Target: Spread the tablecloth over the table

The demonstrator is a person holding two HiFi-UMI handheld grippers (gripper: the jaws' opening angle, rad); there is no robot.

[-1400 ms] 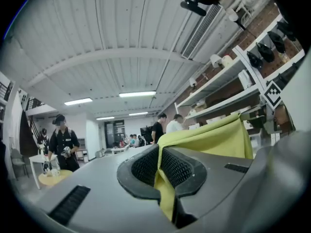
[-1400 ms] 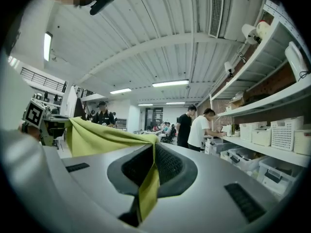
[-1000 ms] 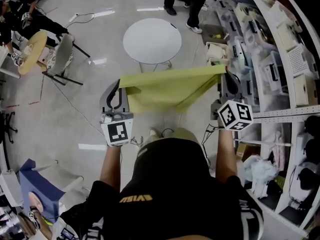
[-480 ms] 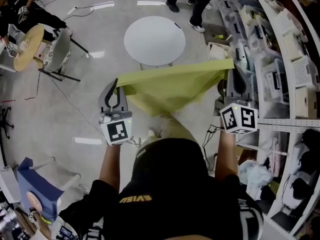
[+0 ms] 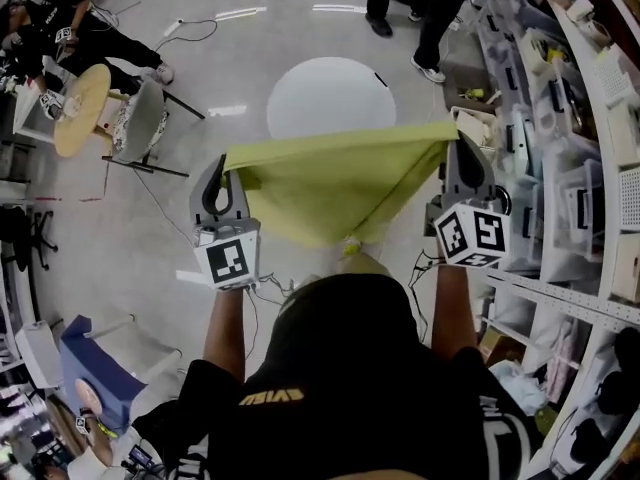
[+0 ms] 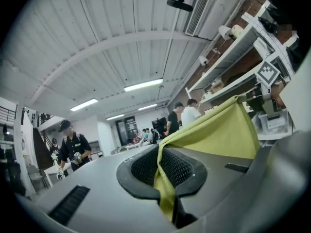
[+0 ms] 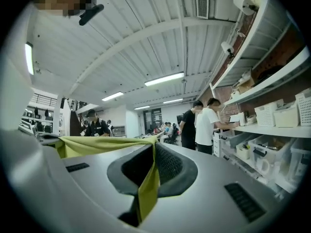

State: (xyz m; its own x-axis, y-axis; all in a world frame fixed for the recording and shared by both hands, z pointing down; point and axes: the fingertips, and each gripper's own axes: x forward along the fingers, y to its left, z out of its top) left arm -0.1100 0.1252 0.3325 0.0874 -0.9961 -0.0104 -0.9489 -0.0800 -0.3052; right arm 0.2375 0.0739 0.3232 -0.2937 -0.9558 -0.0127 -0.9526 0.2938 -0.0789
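The yellow-green fabric tablecloth (image 5: 335,183) is held stretched in the air between the left gripper (image 5: 226,164) and the right gripper (image 5: 453,140). Both sets of jaws are clamped on its upper corners. The round white tabletop (image 5: 325,93) is seen just beyond it.

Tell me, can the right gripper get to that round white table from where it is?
Probably yes. The round white table stands just ahead, beyond the top edge of the yellow cloth, with bare floor showing between. The right gripper is shut on one cloth corner, so the cloth would come along.
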